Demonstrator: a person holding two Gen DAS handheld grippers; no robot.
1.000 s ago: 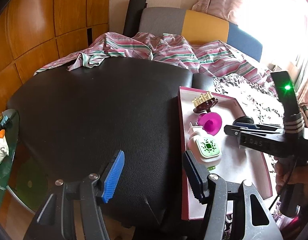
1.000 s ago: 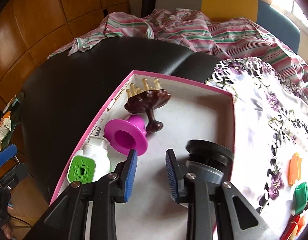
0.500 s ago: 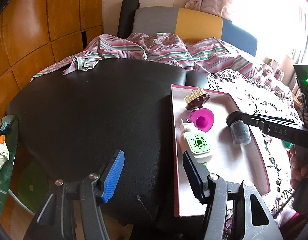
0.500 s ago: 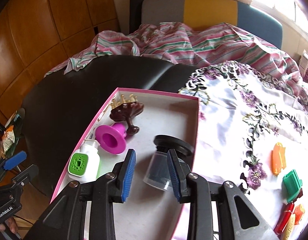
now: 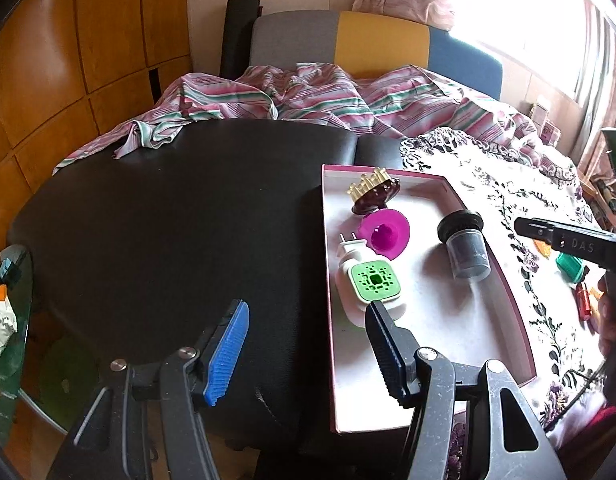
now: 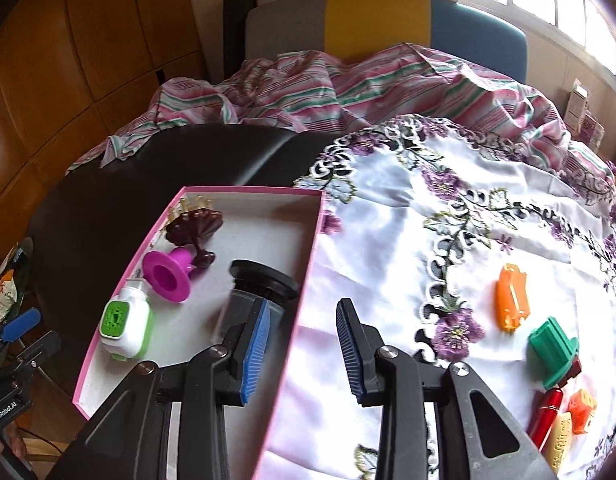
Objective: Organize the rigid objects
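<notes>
The jar [image 6: 251,300] lies on its side in the box [image 6: 308,240], just released; the right tongs [image 6: 301,354], just opened and empty, are held over the box's rim. The left tongs [image 5: 303,354] are held open, empty. The rim could be clipped and the box shifted; the jar may roll.

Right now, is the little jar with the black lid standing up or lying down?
Lying down. The jar rests on its side in the pink box, black lid pointing toward the far end.
</notes>
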